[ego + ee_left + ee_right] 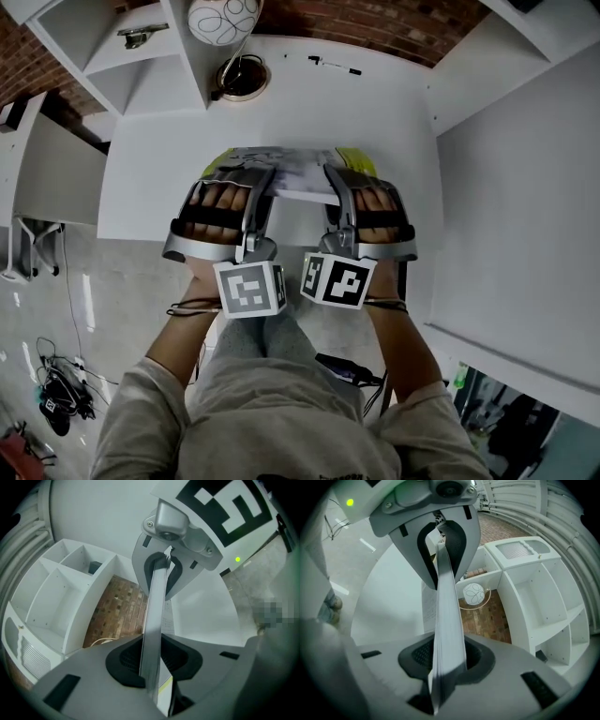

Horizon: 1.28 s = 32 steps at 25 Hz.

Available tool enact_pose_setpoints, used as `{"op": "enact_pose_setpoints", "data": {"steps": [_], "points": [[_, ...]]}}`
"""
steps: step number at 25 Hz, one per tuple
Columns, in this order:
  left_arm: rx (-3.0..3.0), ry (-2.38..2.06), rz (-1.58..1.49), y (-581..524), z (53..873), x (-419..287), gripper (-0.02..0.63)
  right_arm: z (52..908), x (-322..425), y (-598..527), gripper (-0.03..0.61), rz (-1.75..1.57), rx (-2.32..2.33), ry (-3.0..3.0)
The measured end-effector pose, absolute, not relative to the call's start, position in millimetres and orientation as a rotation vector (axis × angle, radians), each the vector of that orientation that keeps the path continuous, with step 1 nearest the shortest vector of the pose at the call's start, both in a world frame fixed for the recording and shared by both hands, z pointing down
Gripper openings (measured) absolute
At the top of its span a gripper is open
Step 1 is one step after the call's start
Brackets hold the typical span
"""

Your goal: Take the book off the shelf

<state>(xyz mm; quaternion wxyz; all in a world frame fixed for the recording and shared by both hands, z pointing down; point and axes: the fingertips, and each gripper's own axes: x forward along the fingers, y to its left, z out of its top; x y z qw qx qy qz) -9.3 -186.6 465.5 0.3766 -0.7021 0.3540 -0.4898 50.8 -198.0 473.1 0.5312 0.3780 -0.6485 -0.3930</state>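
The book [298,172], thin with a grey cover and yellow-green corners, is held flat over the white table [375,103], clear of the shelf. My left gripper [247,184] is shut on its left near edge. My right gripper [341,187] is shut on its right near edge. In the left gripper view the book [153,634] runs edge-on between the jaws of the left gripper [156,613], pinched by both pads. The right gripper view shows the same for the book [448,639] and the right gripper [443,597]. The book's underside is hidden.
A white shelf unit [141,56] with open compartments stands at the back left. A white patterned globe [223,19] on a ring stand [242,77] sits beside it. A white panel [525,206] rises on the right. Cables [56,389] lie on the floor at lower left.
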Motion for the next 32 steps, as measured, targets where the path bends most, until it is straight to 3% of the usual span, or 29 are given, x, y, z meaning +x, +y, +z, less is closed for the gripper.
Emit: {"op": "enact_pose_setpoints", "data": {"steps": [32], "points": [[-2.013,0.678,-1.571,-161.8,653.4,10.4,0.081,661.7,68.0,-184.1,0.081,-0.768,0.641,-1.612]]}}
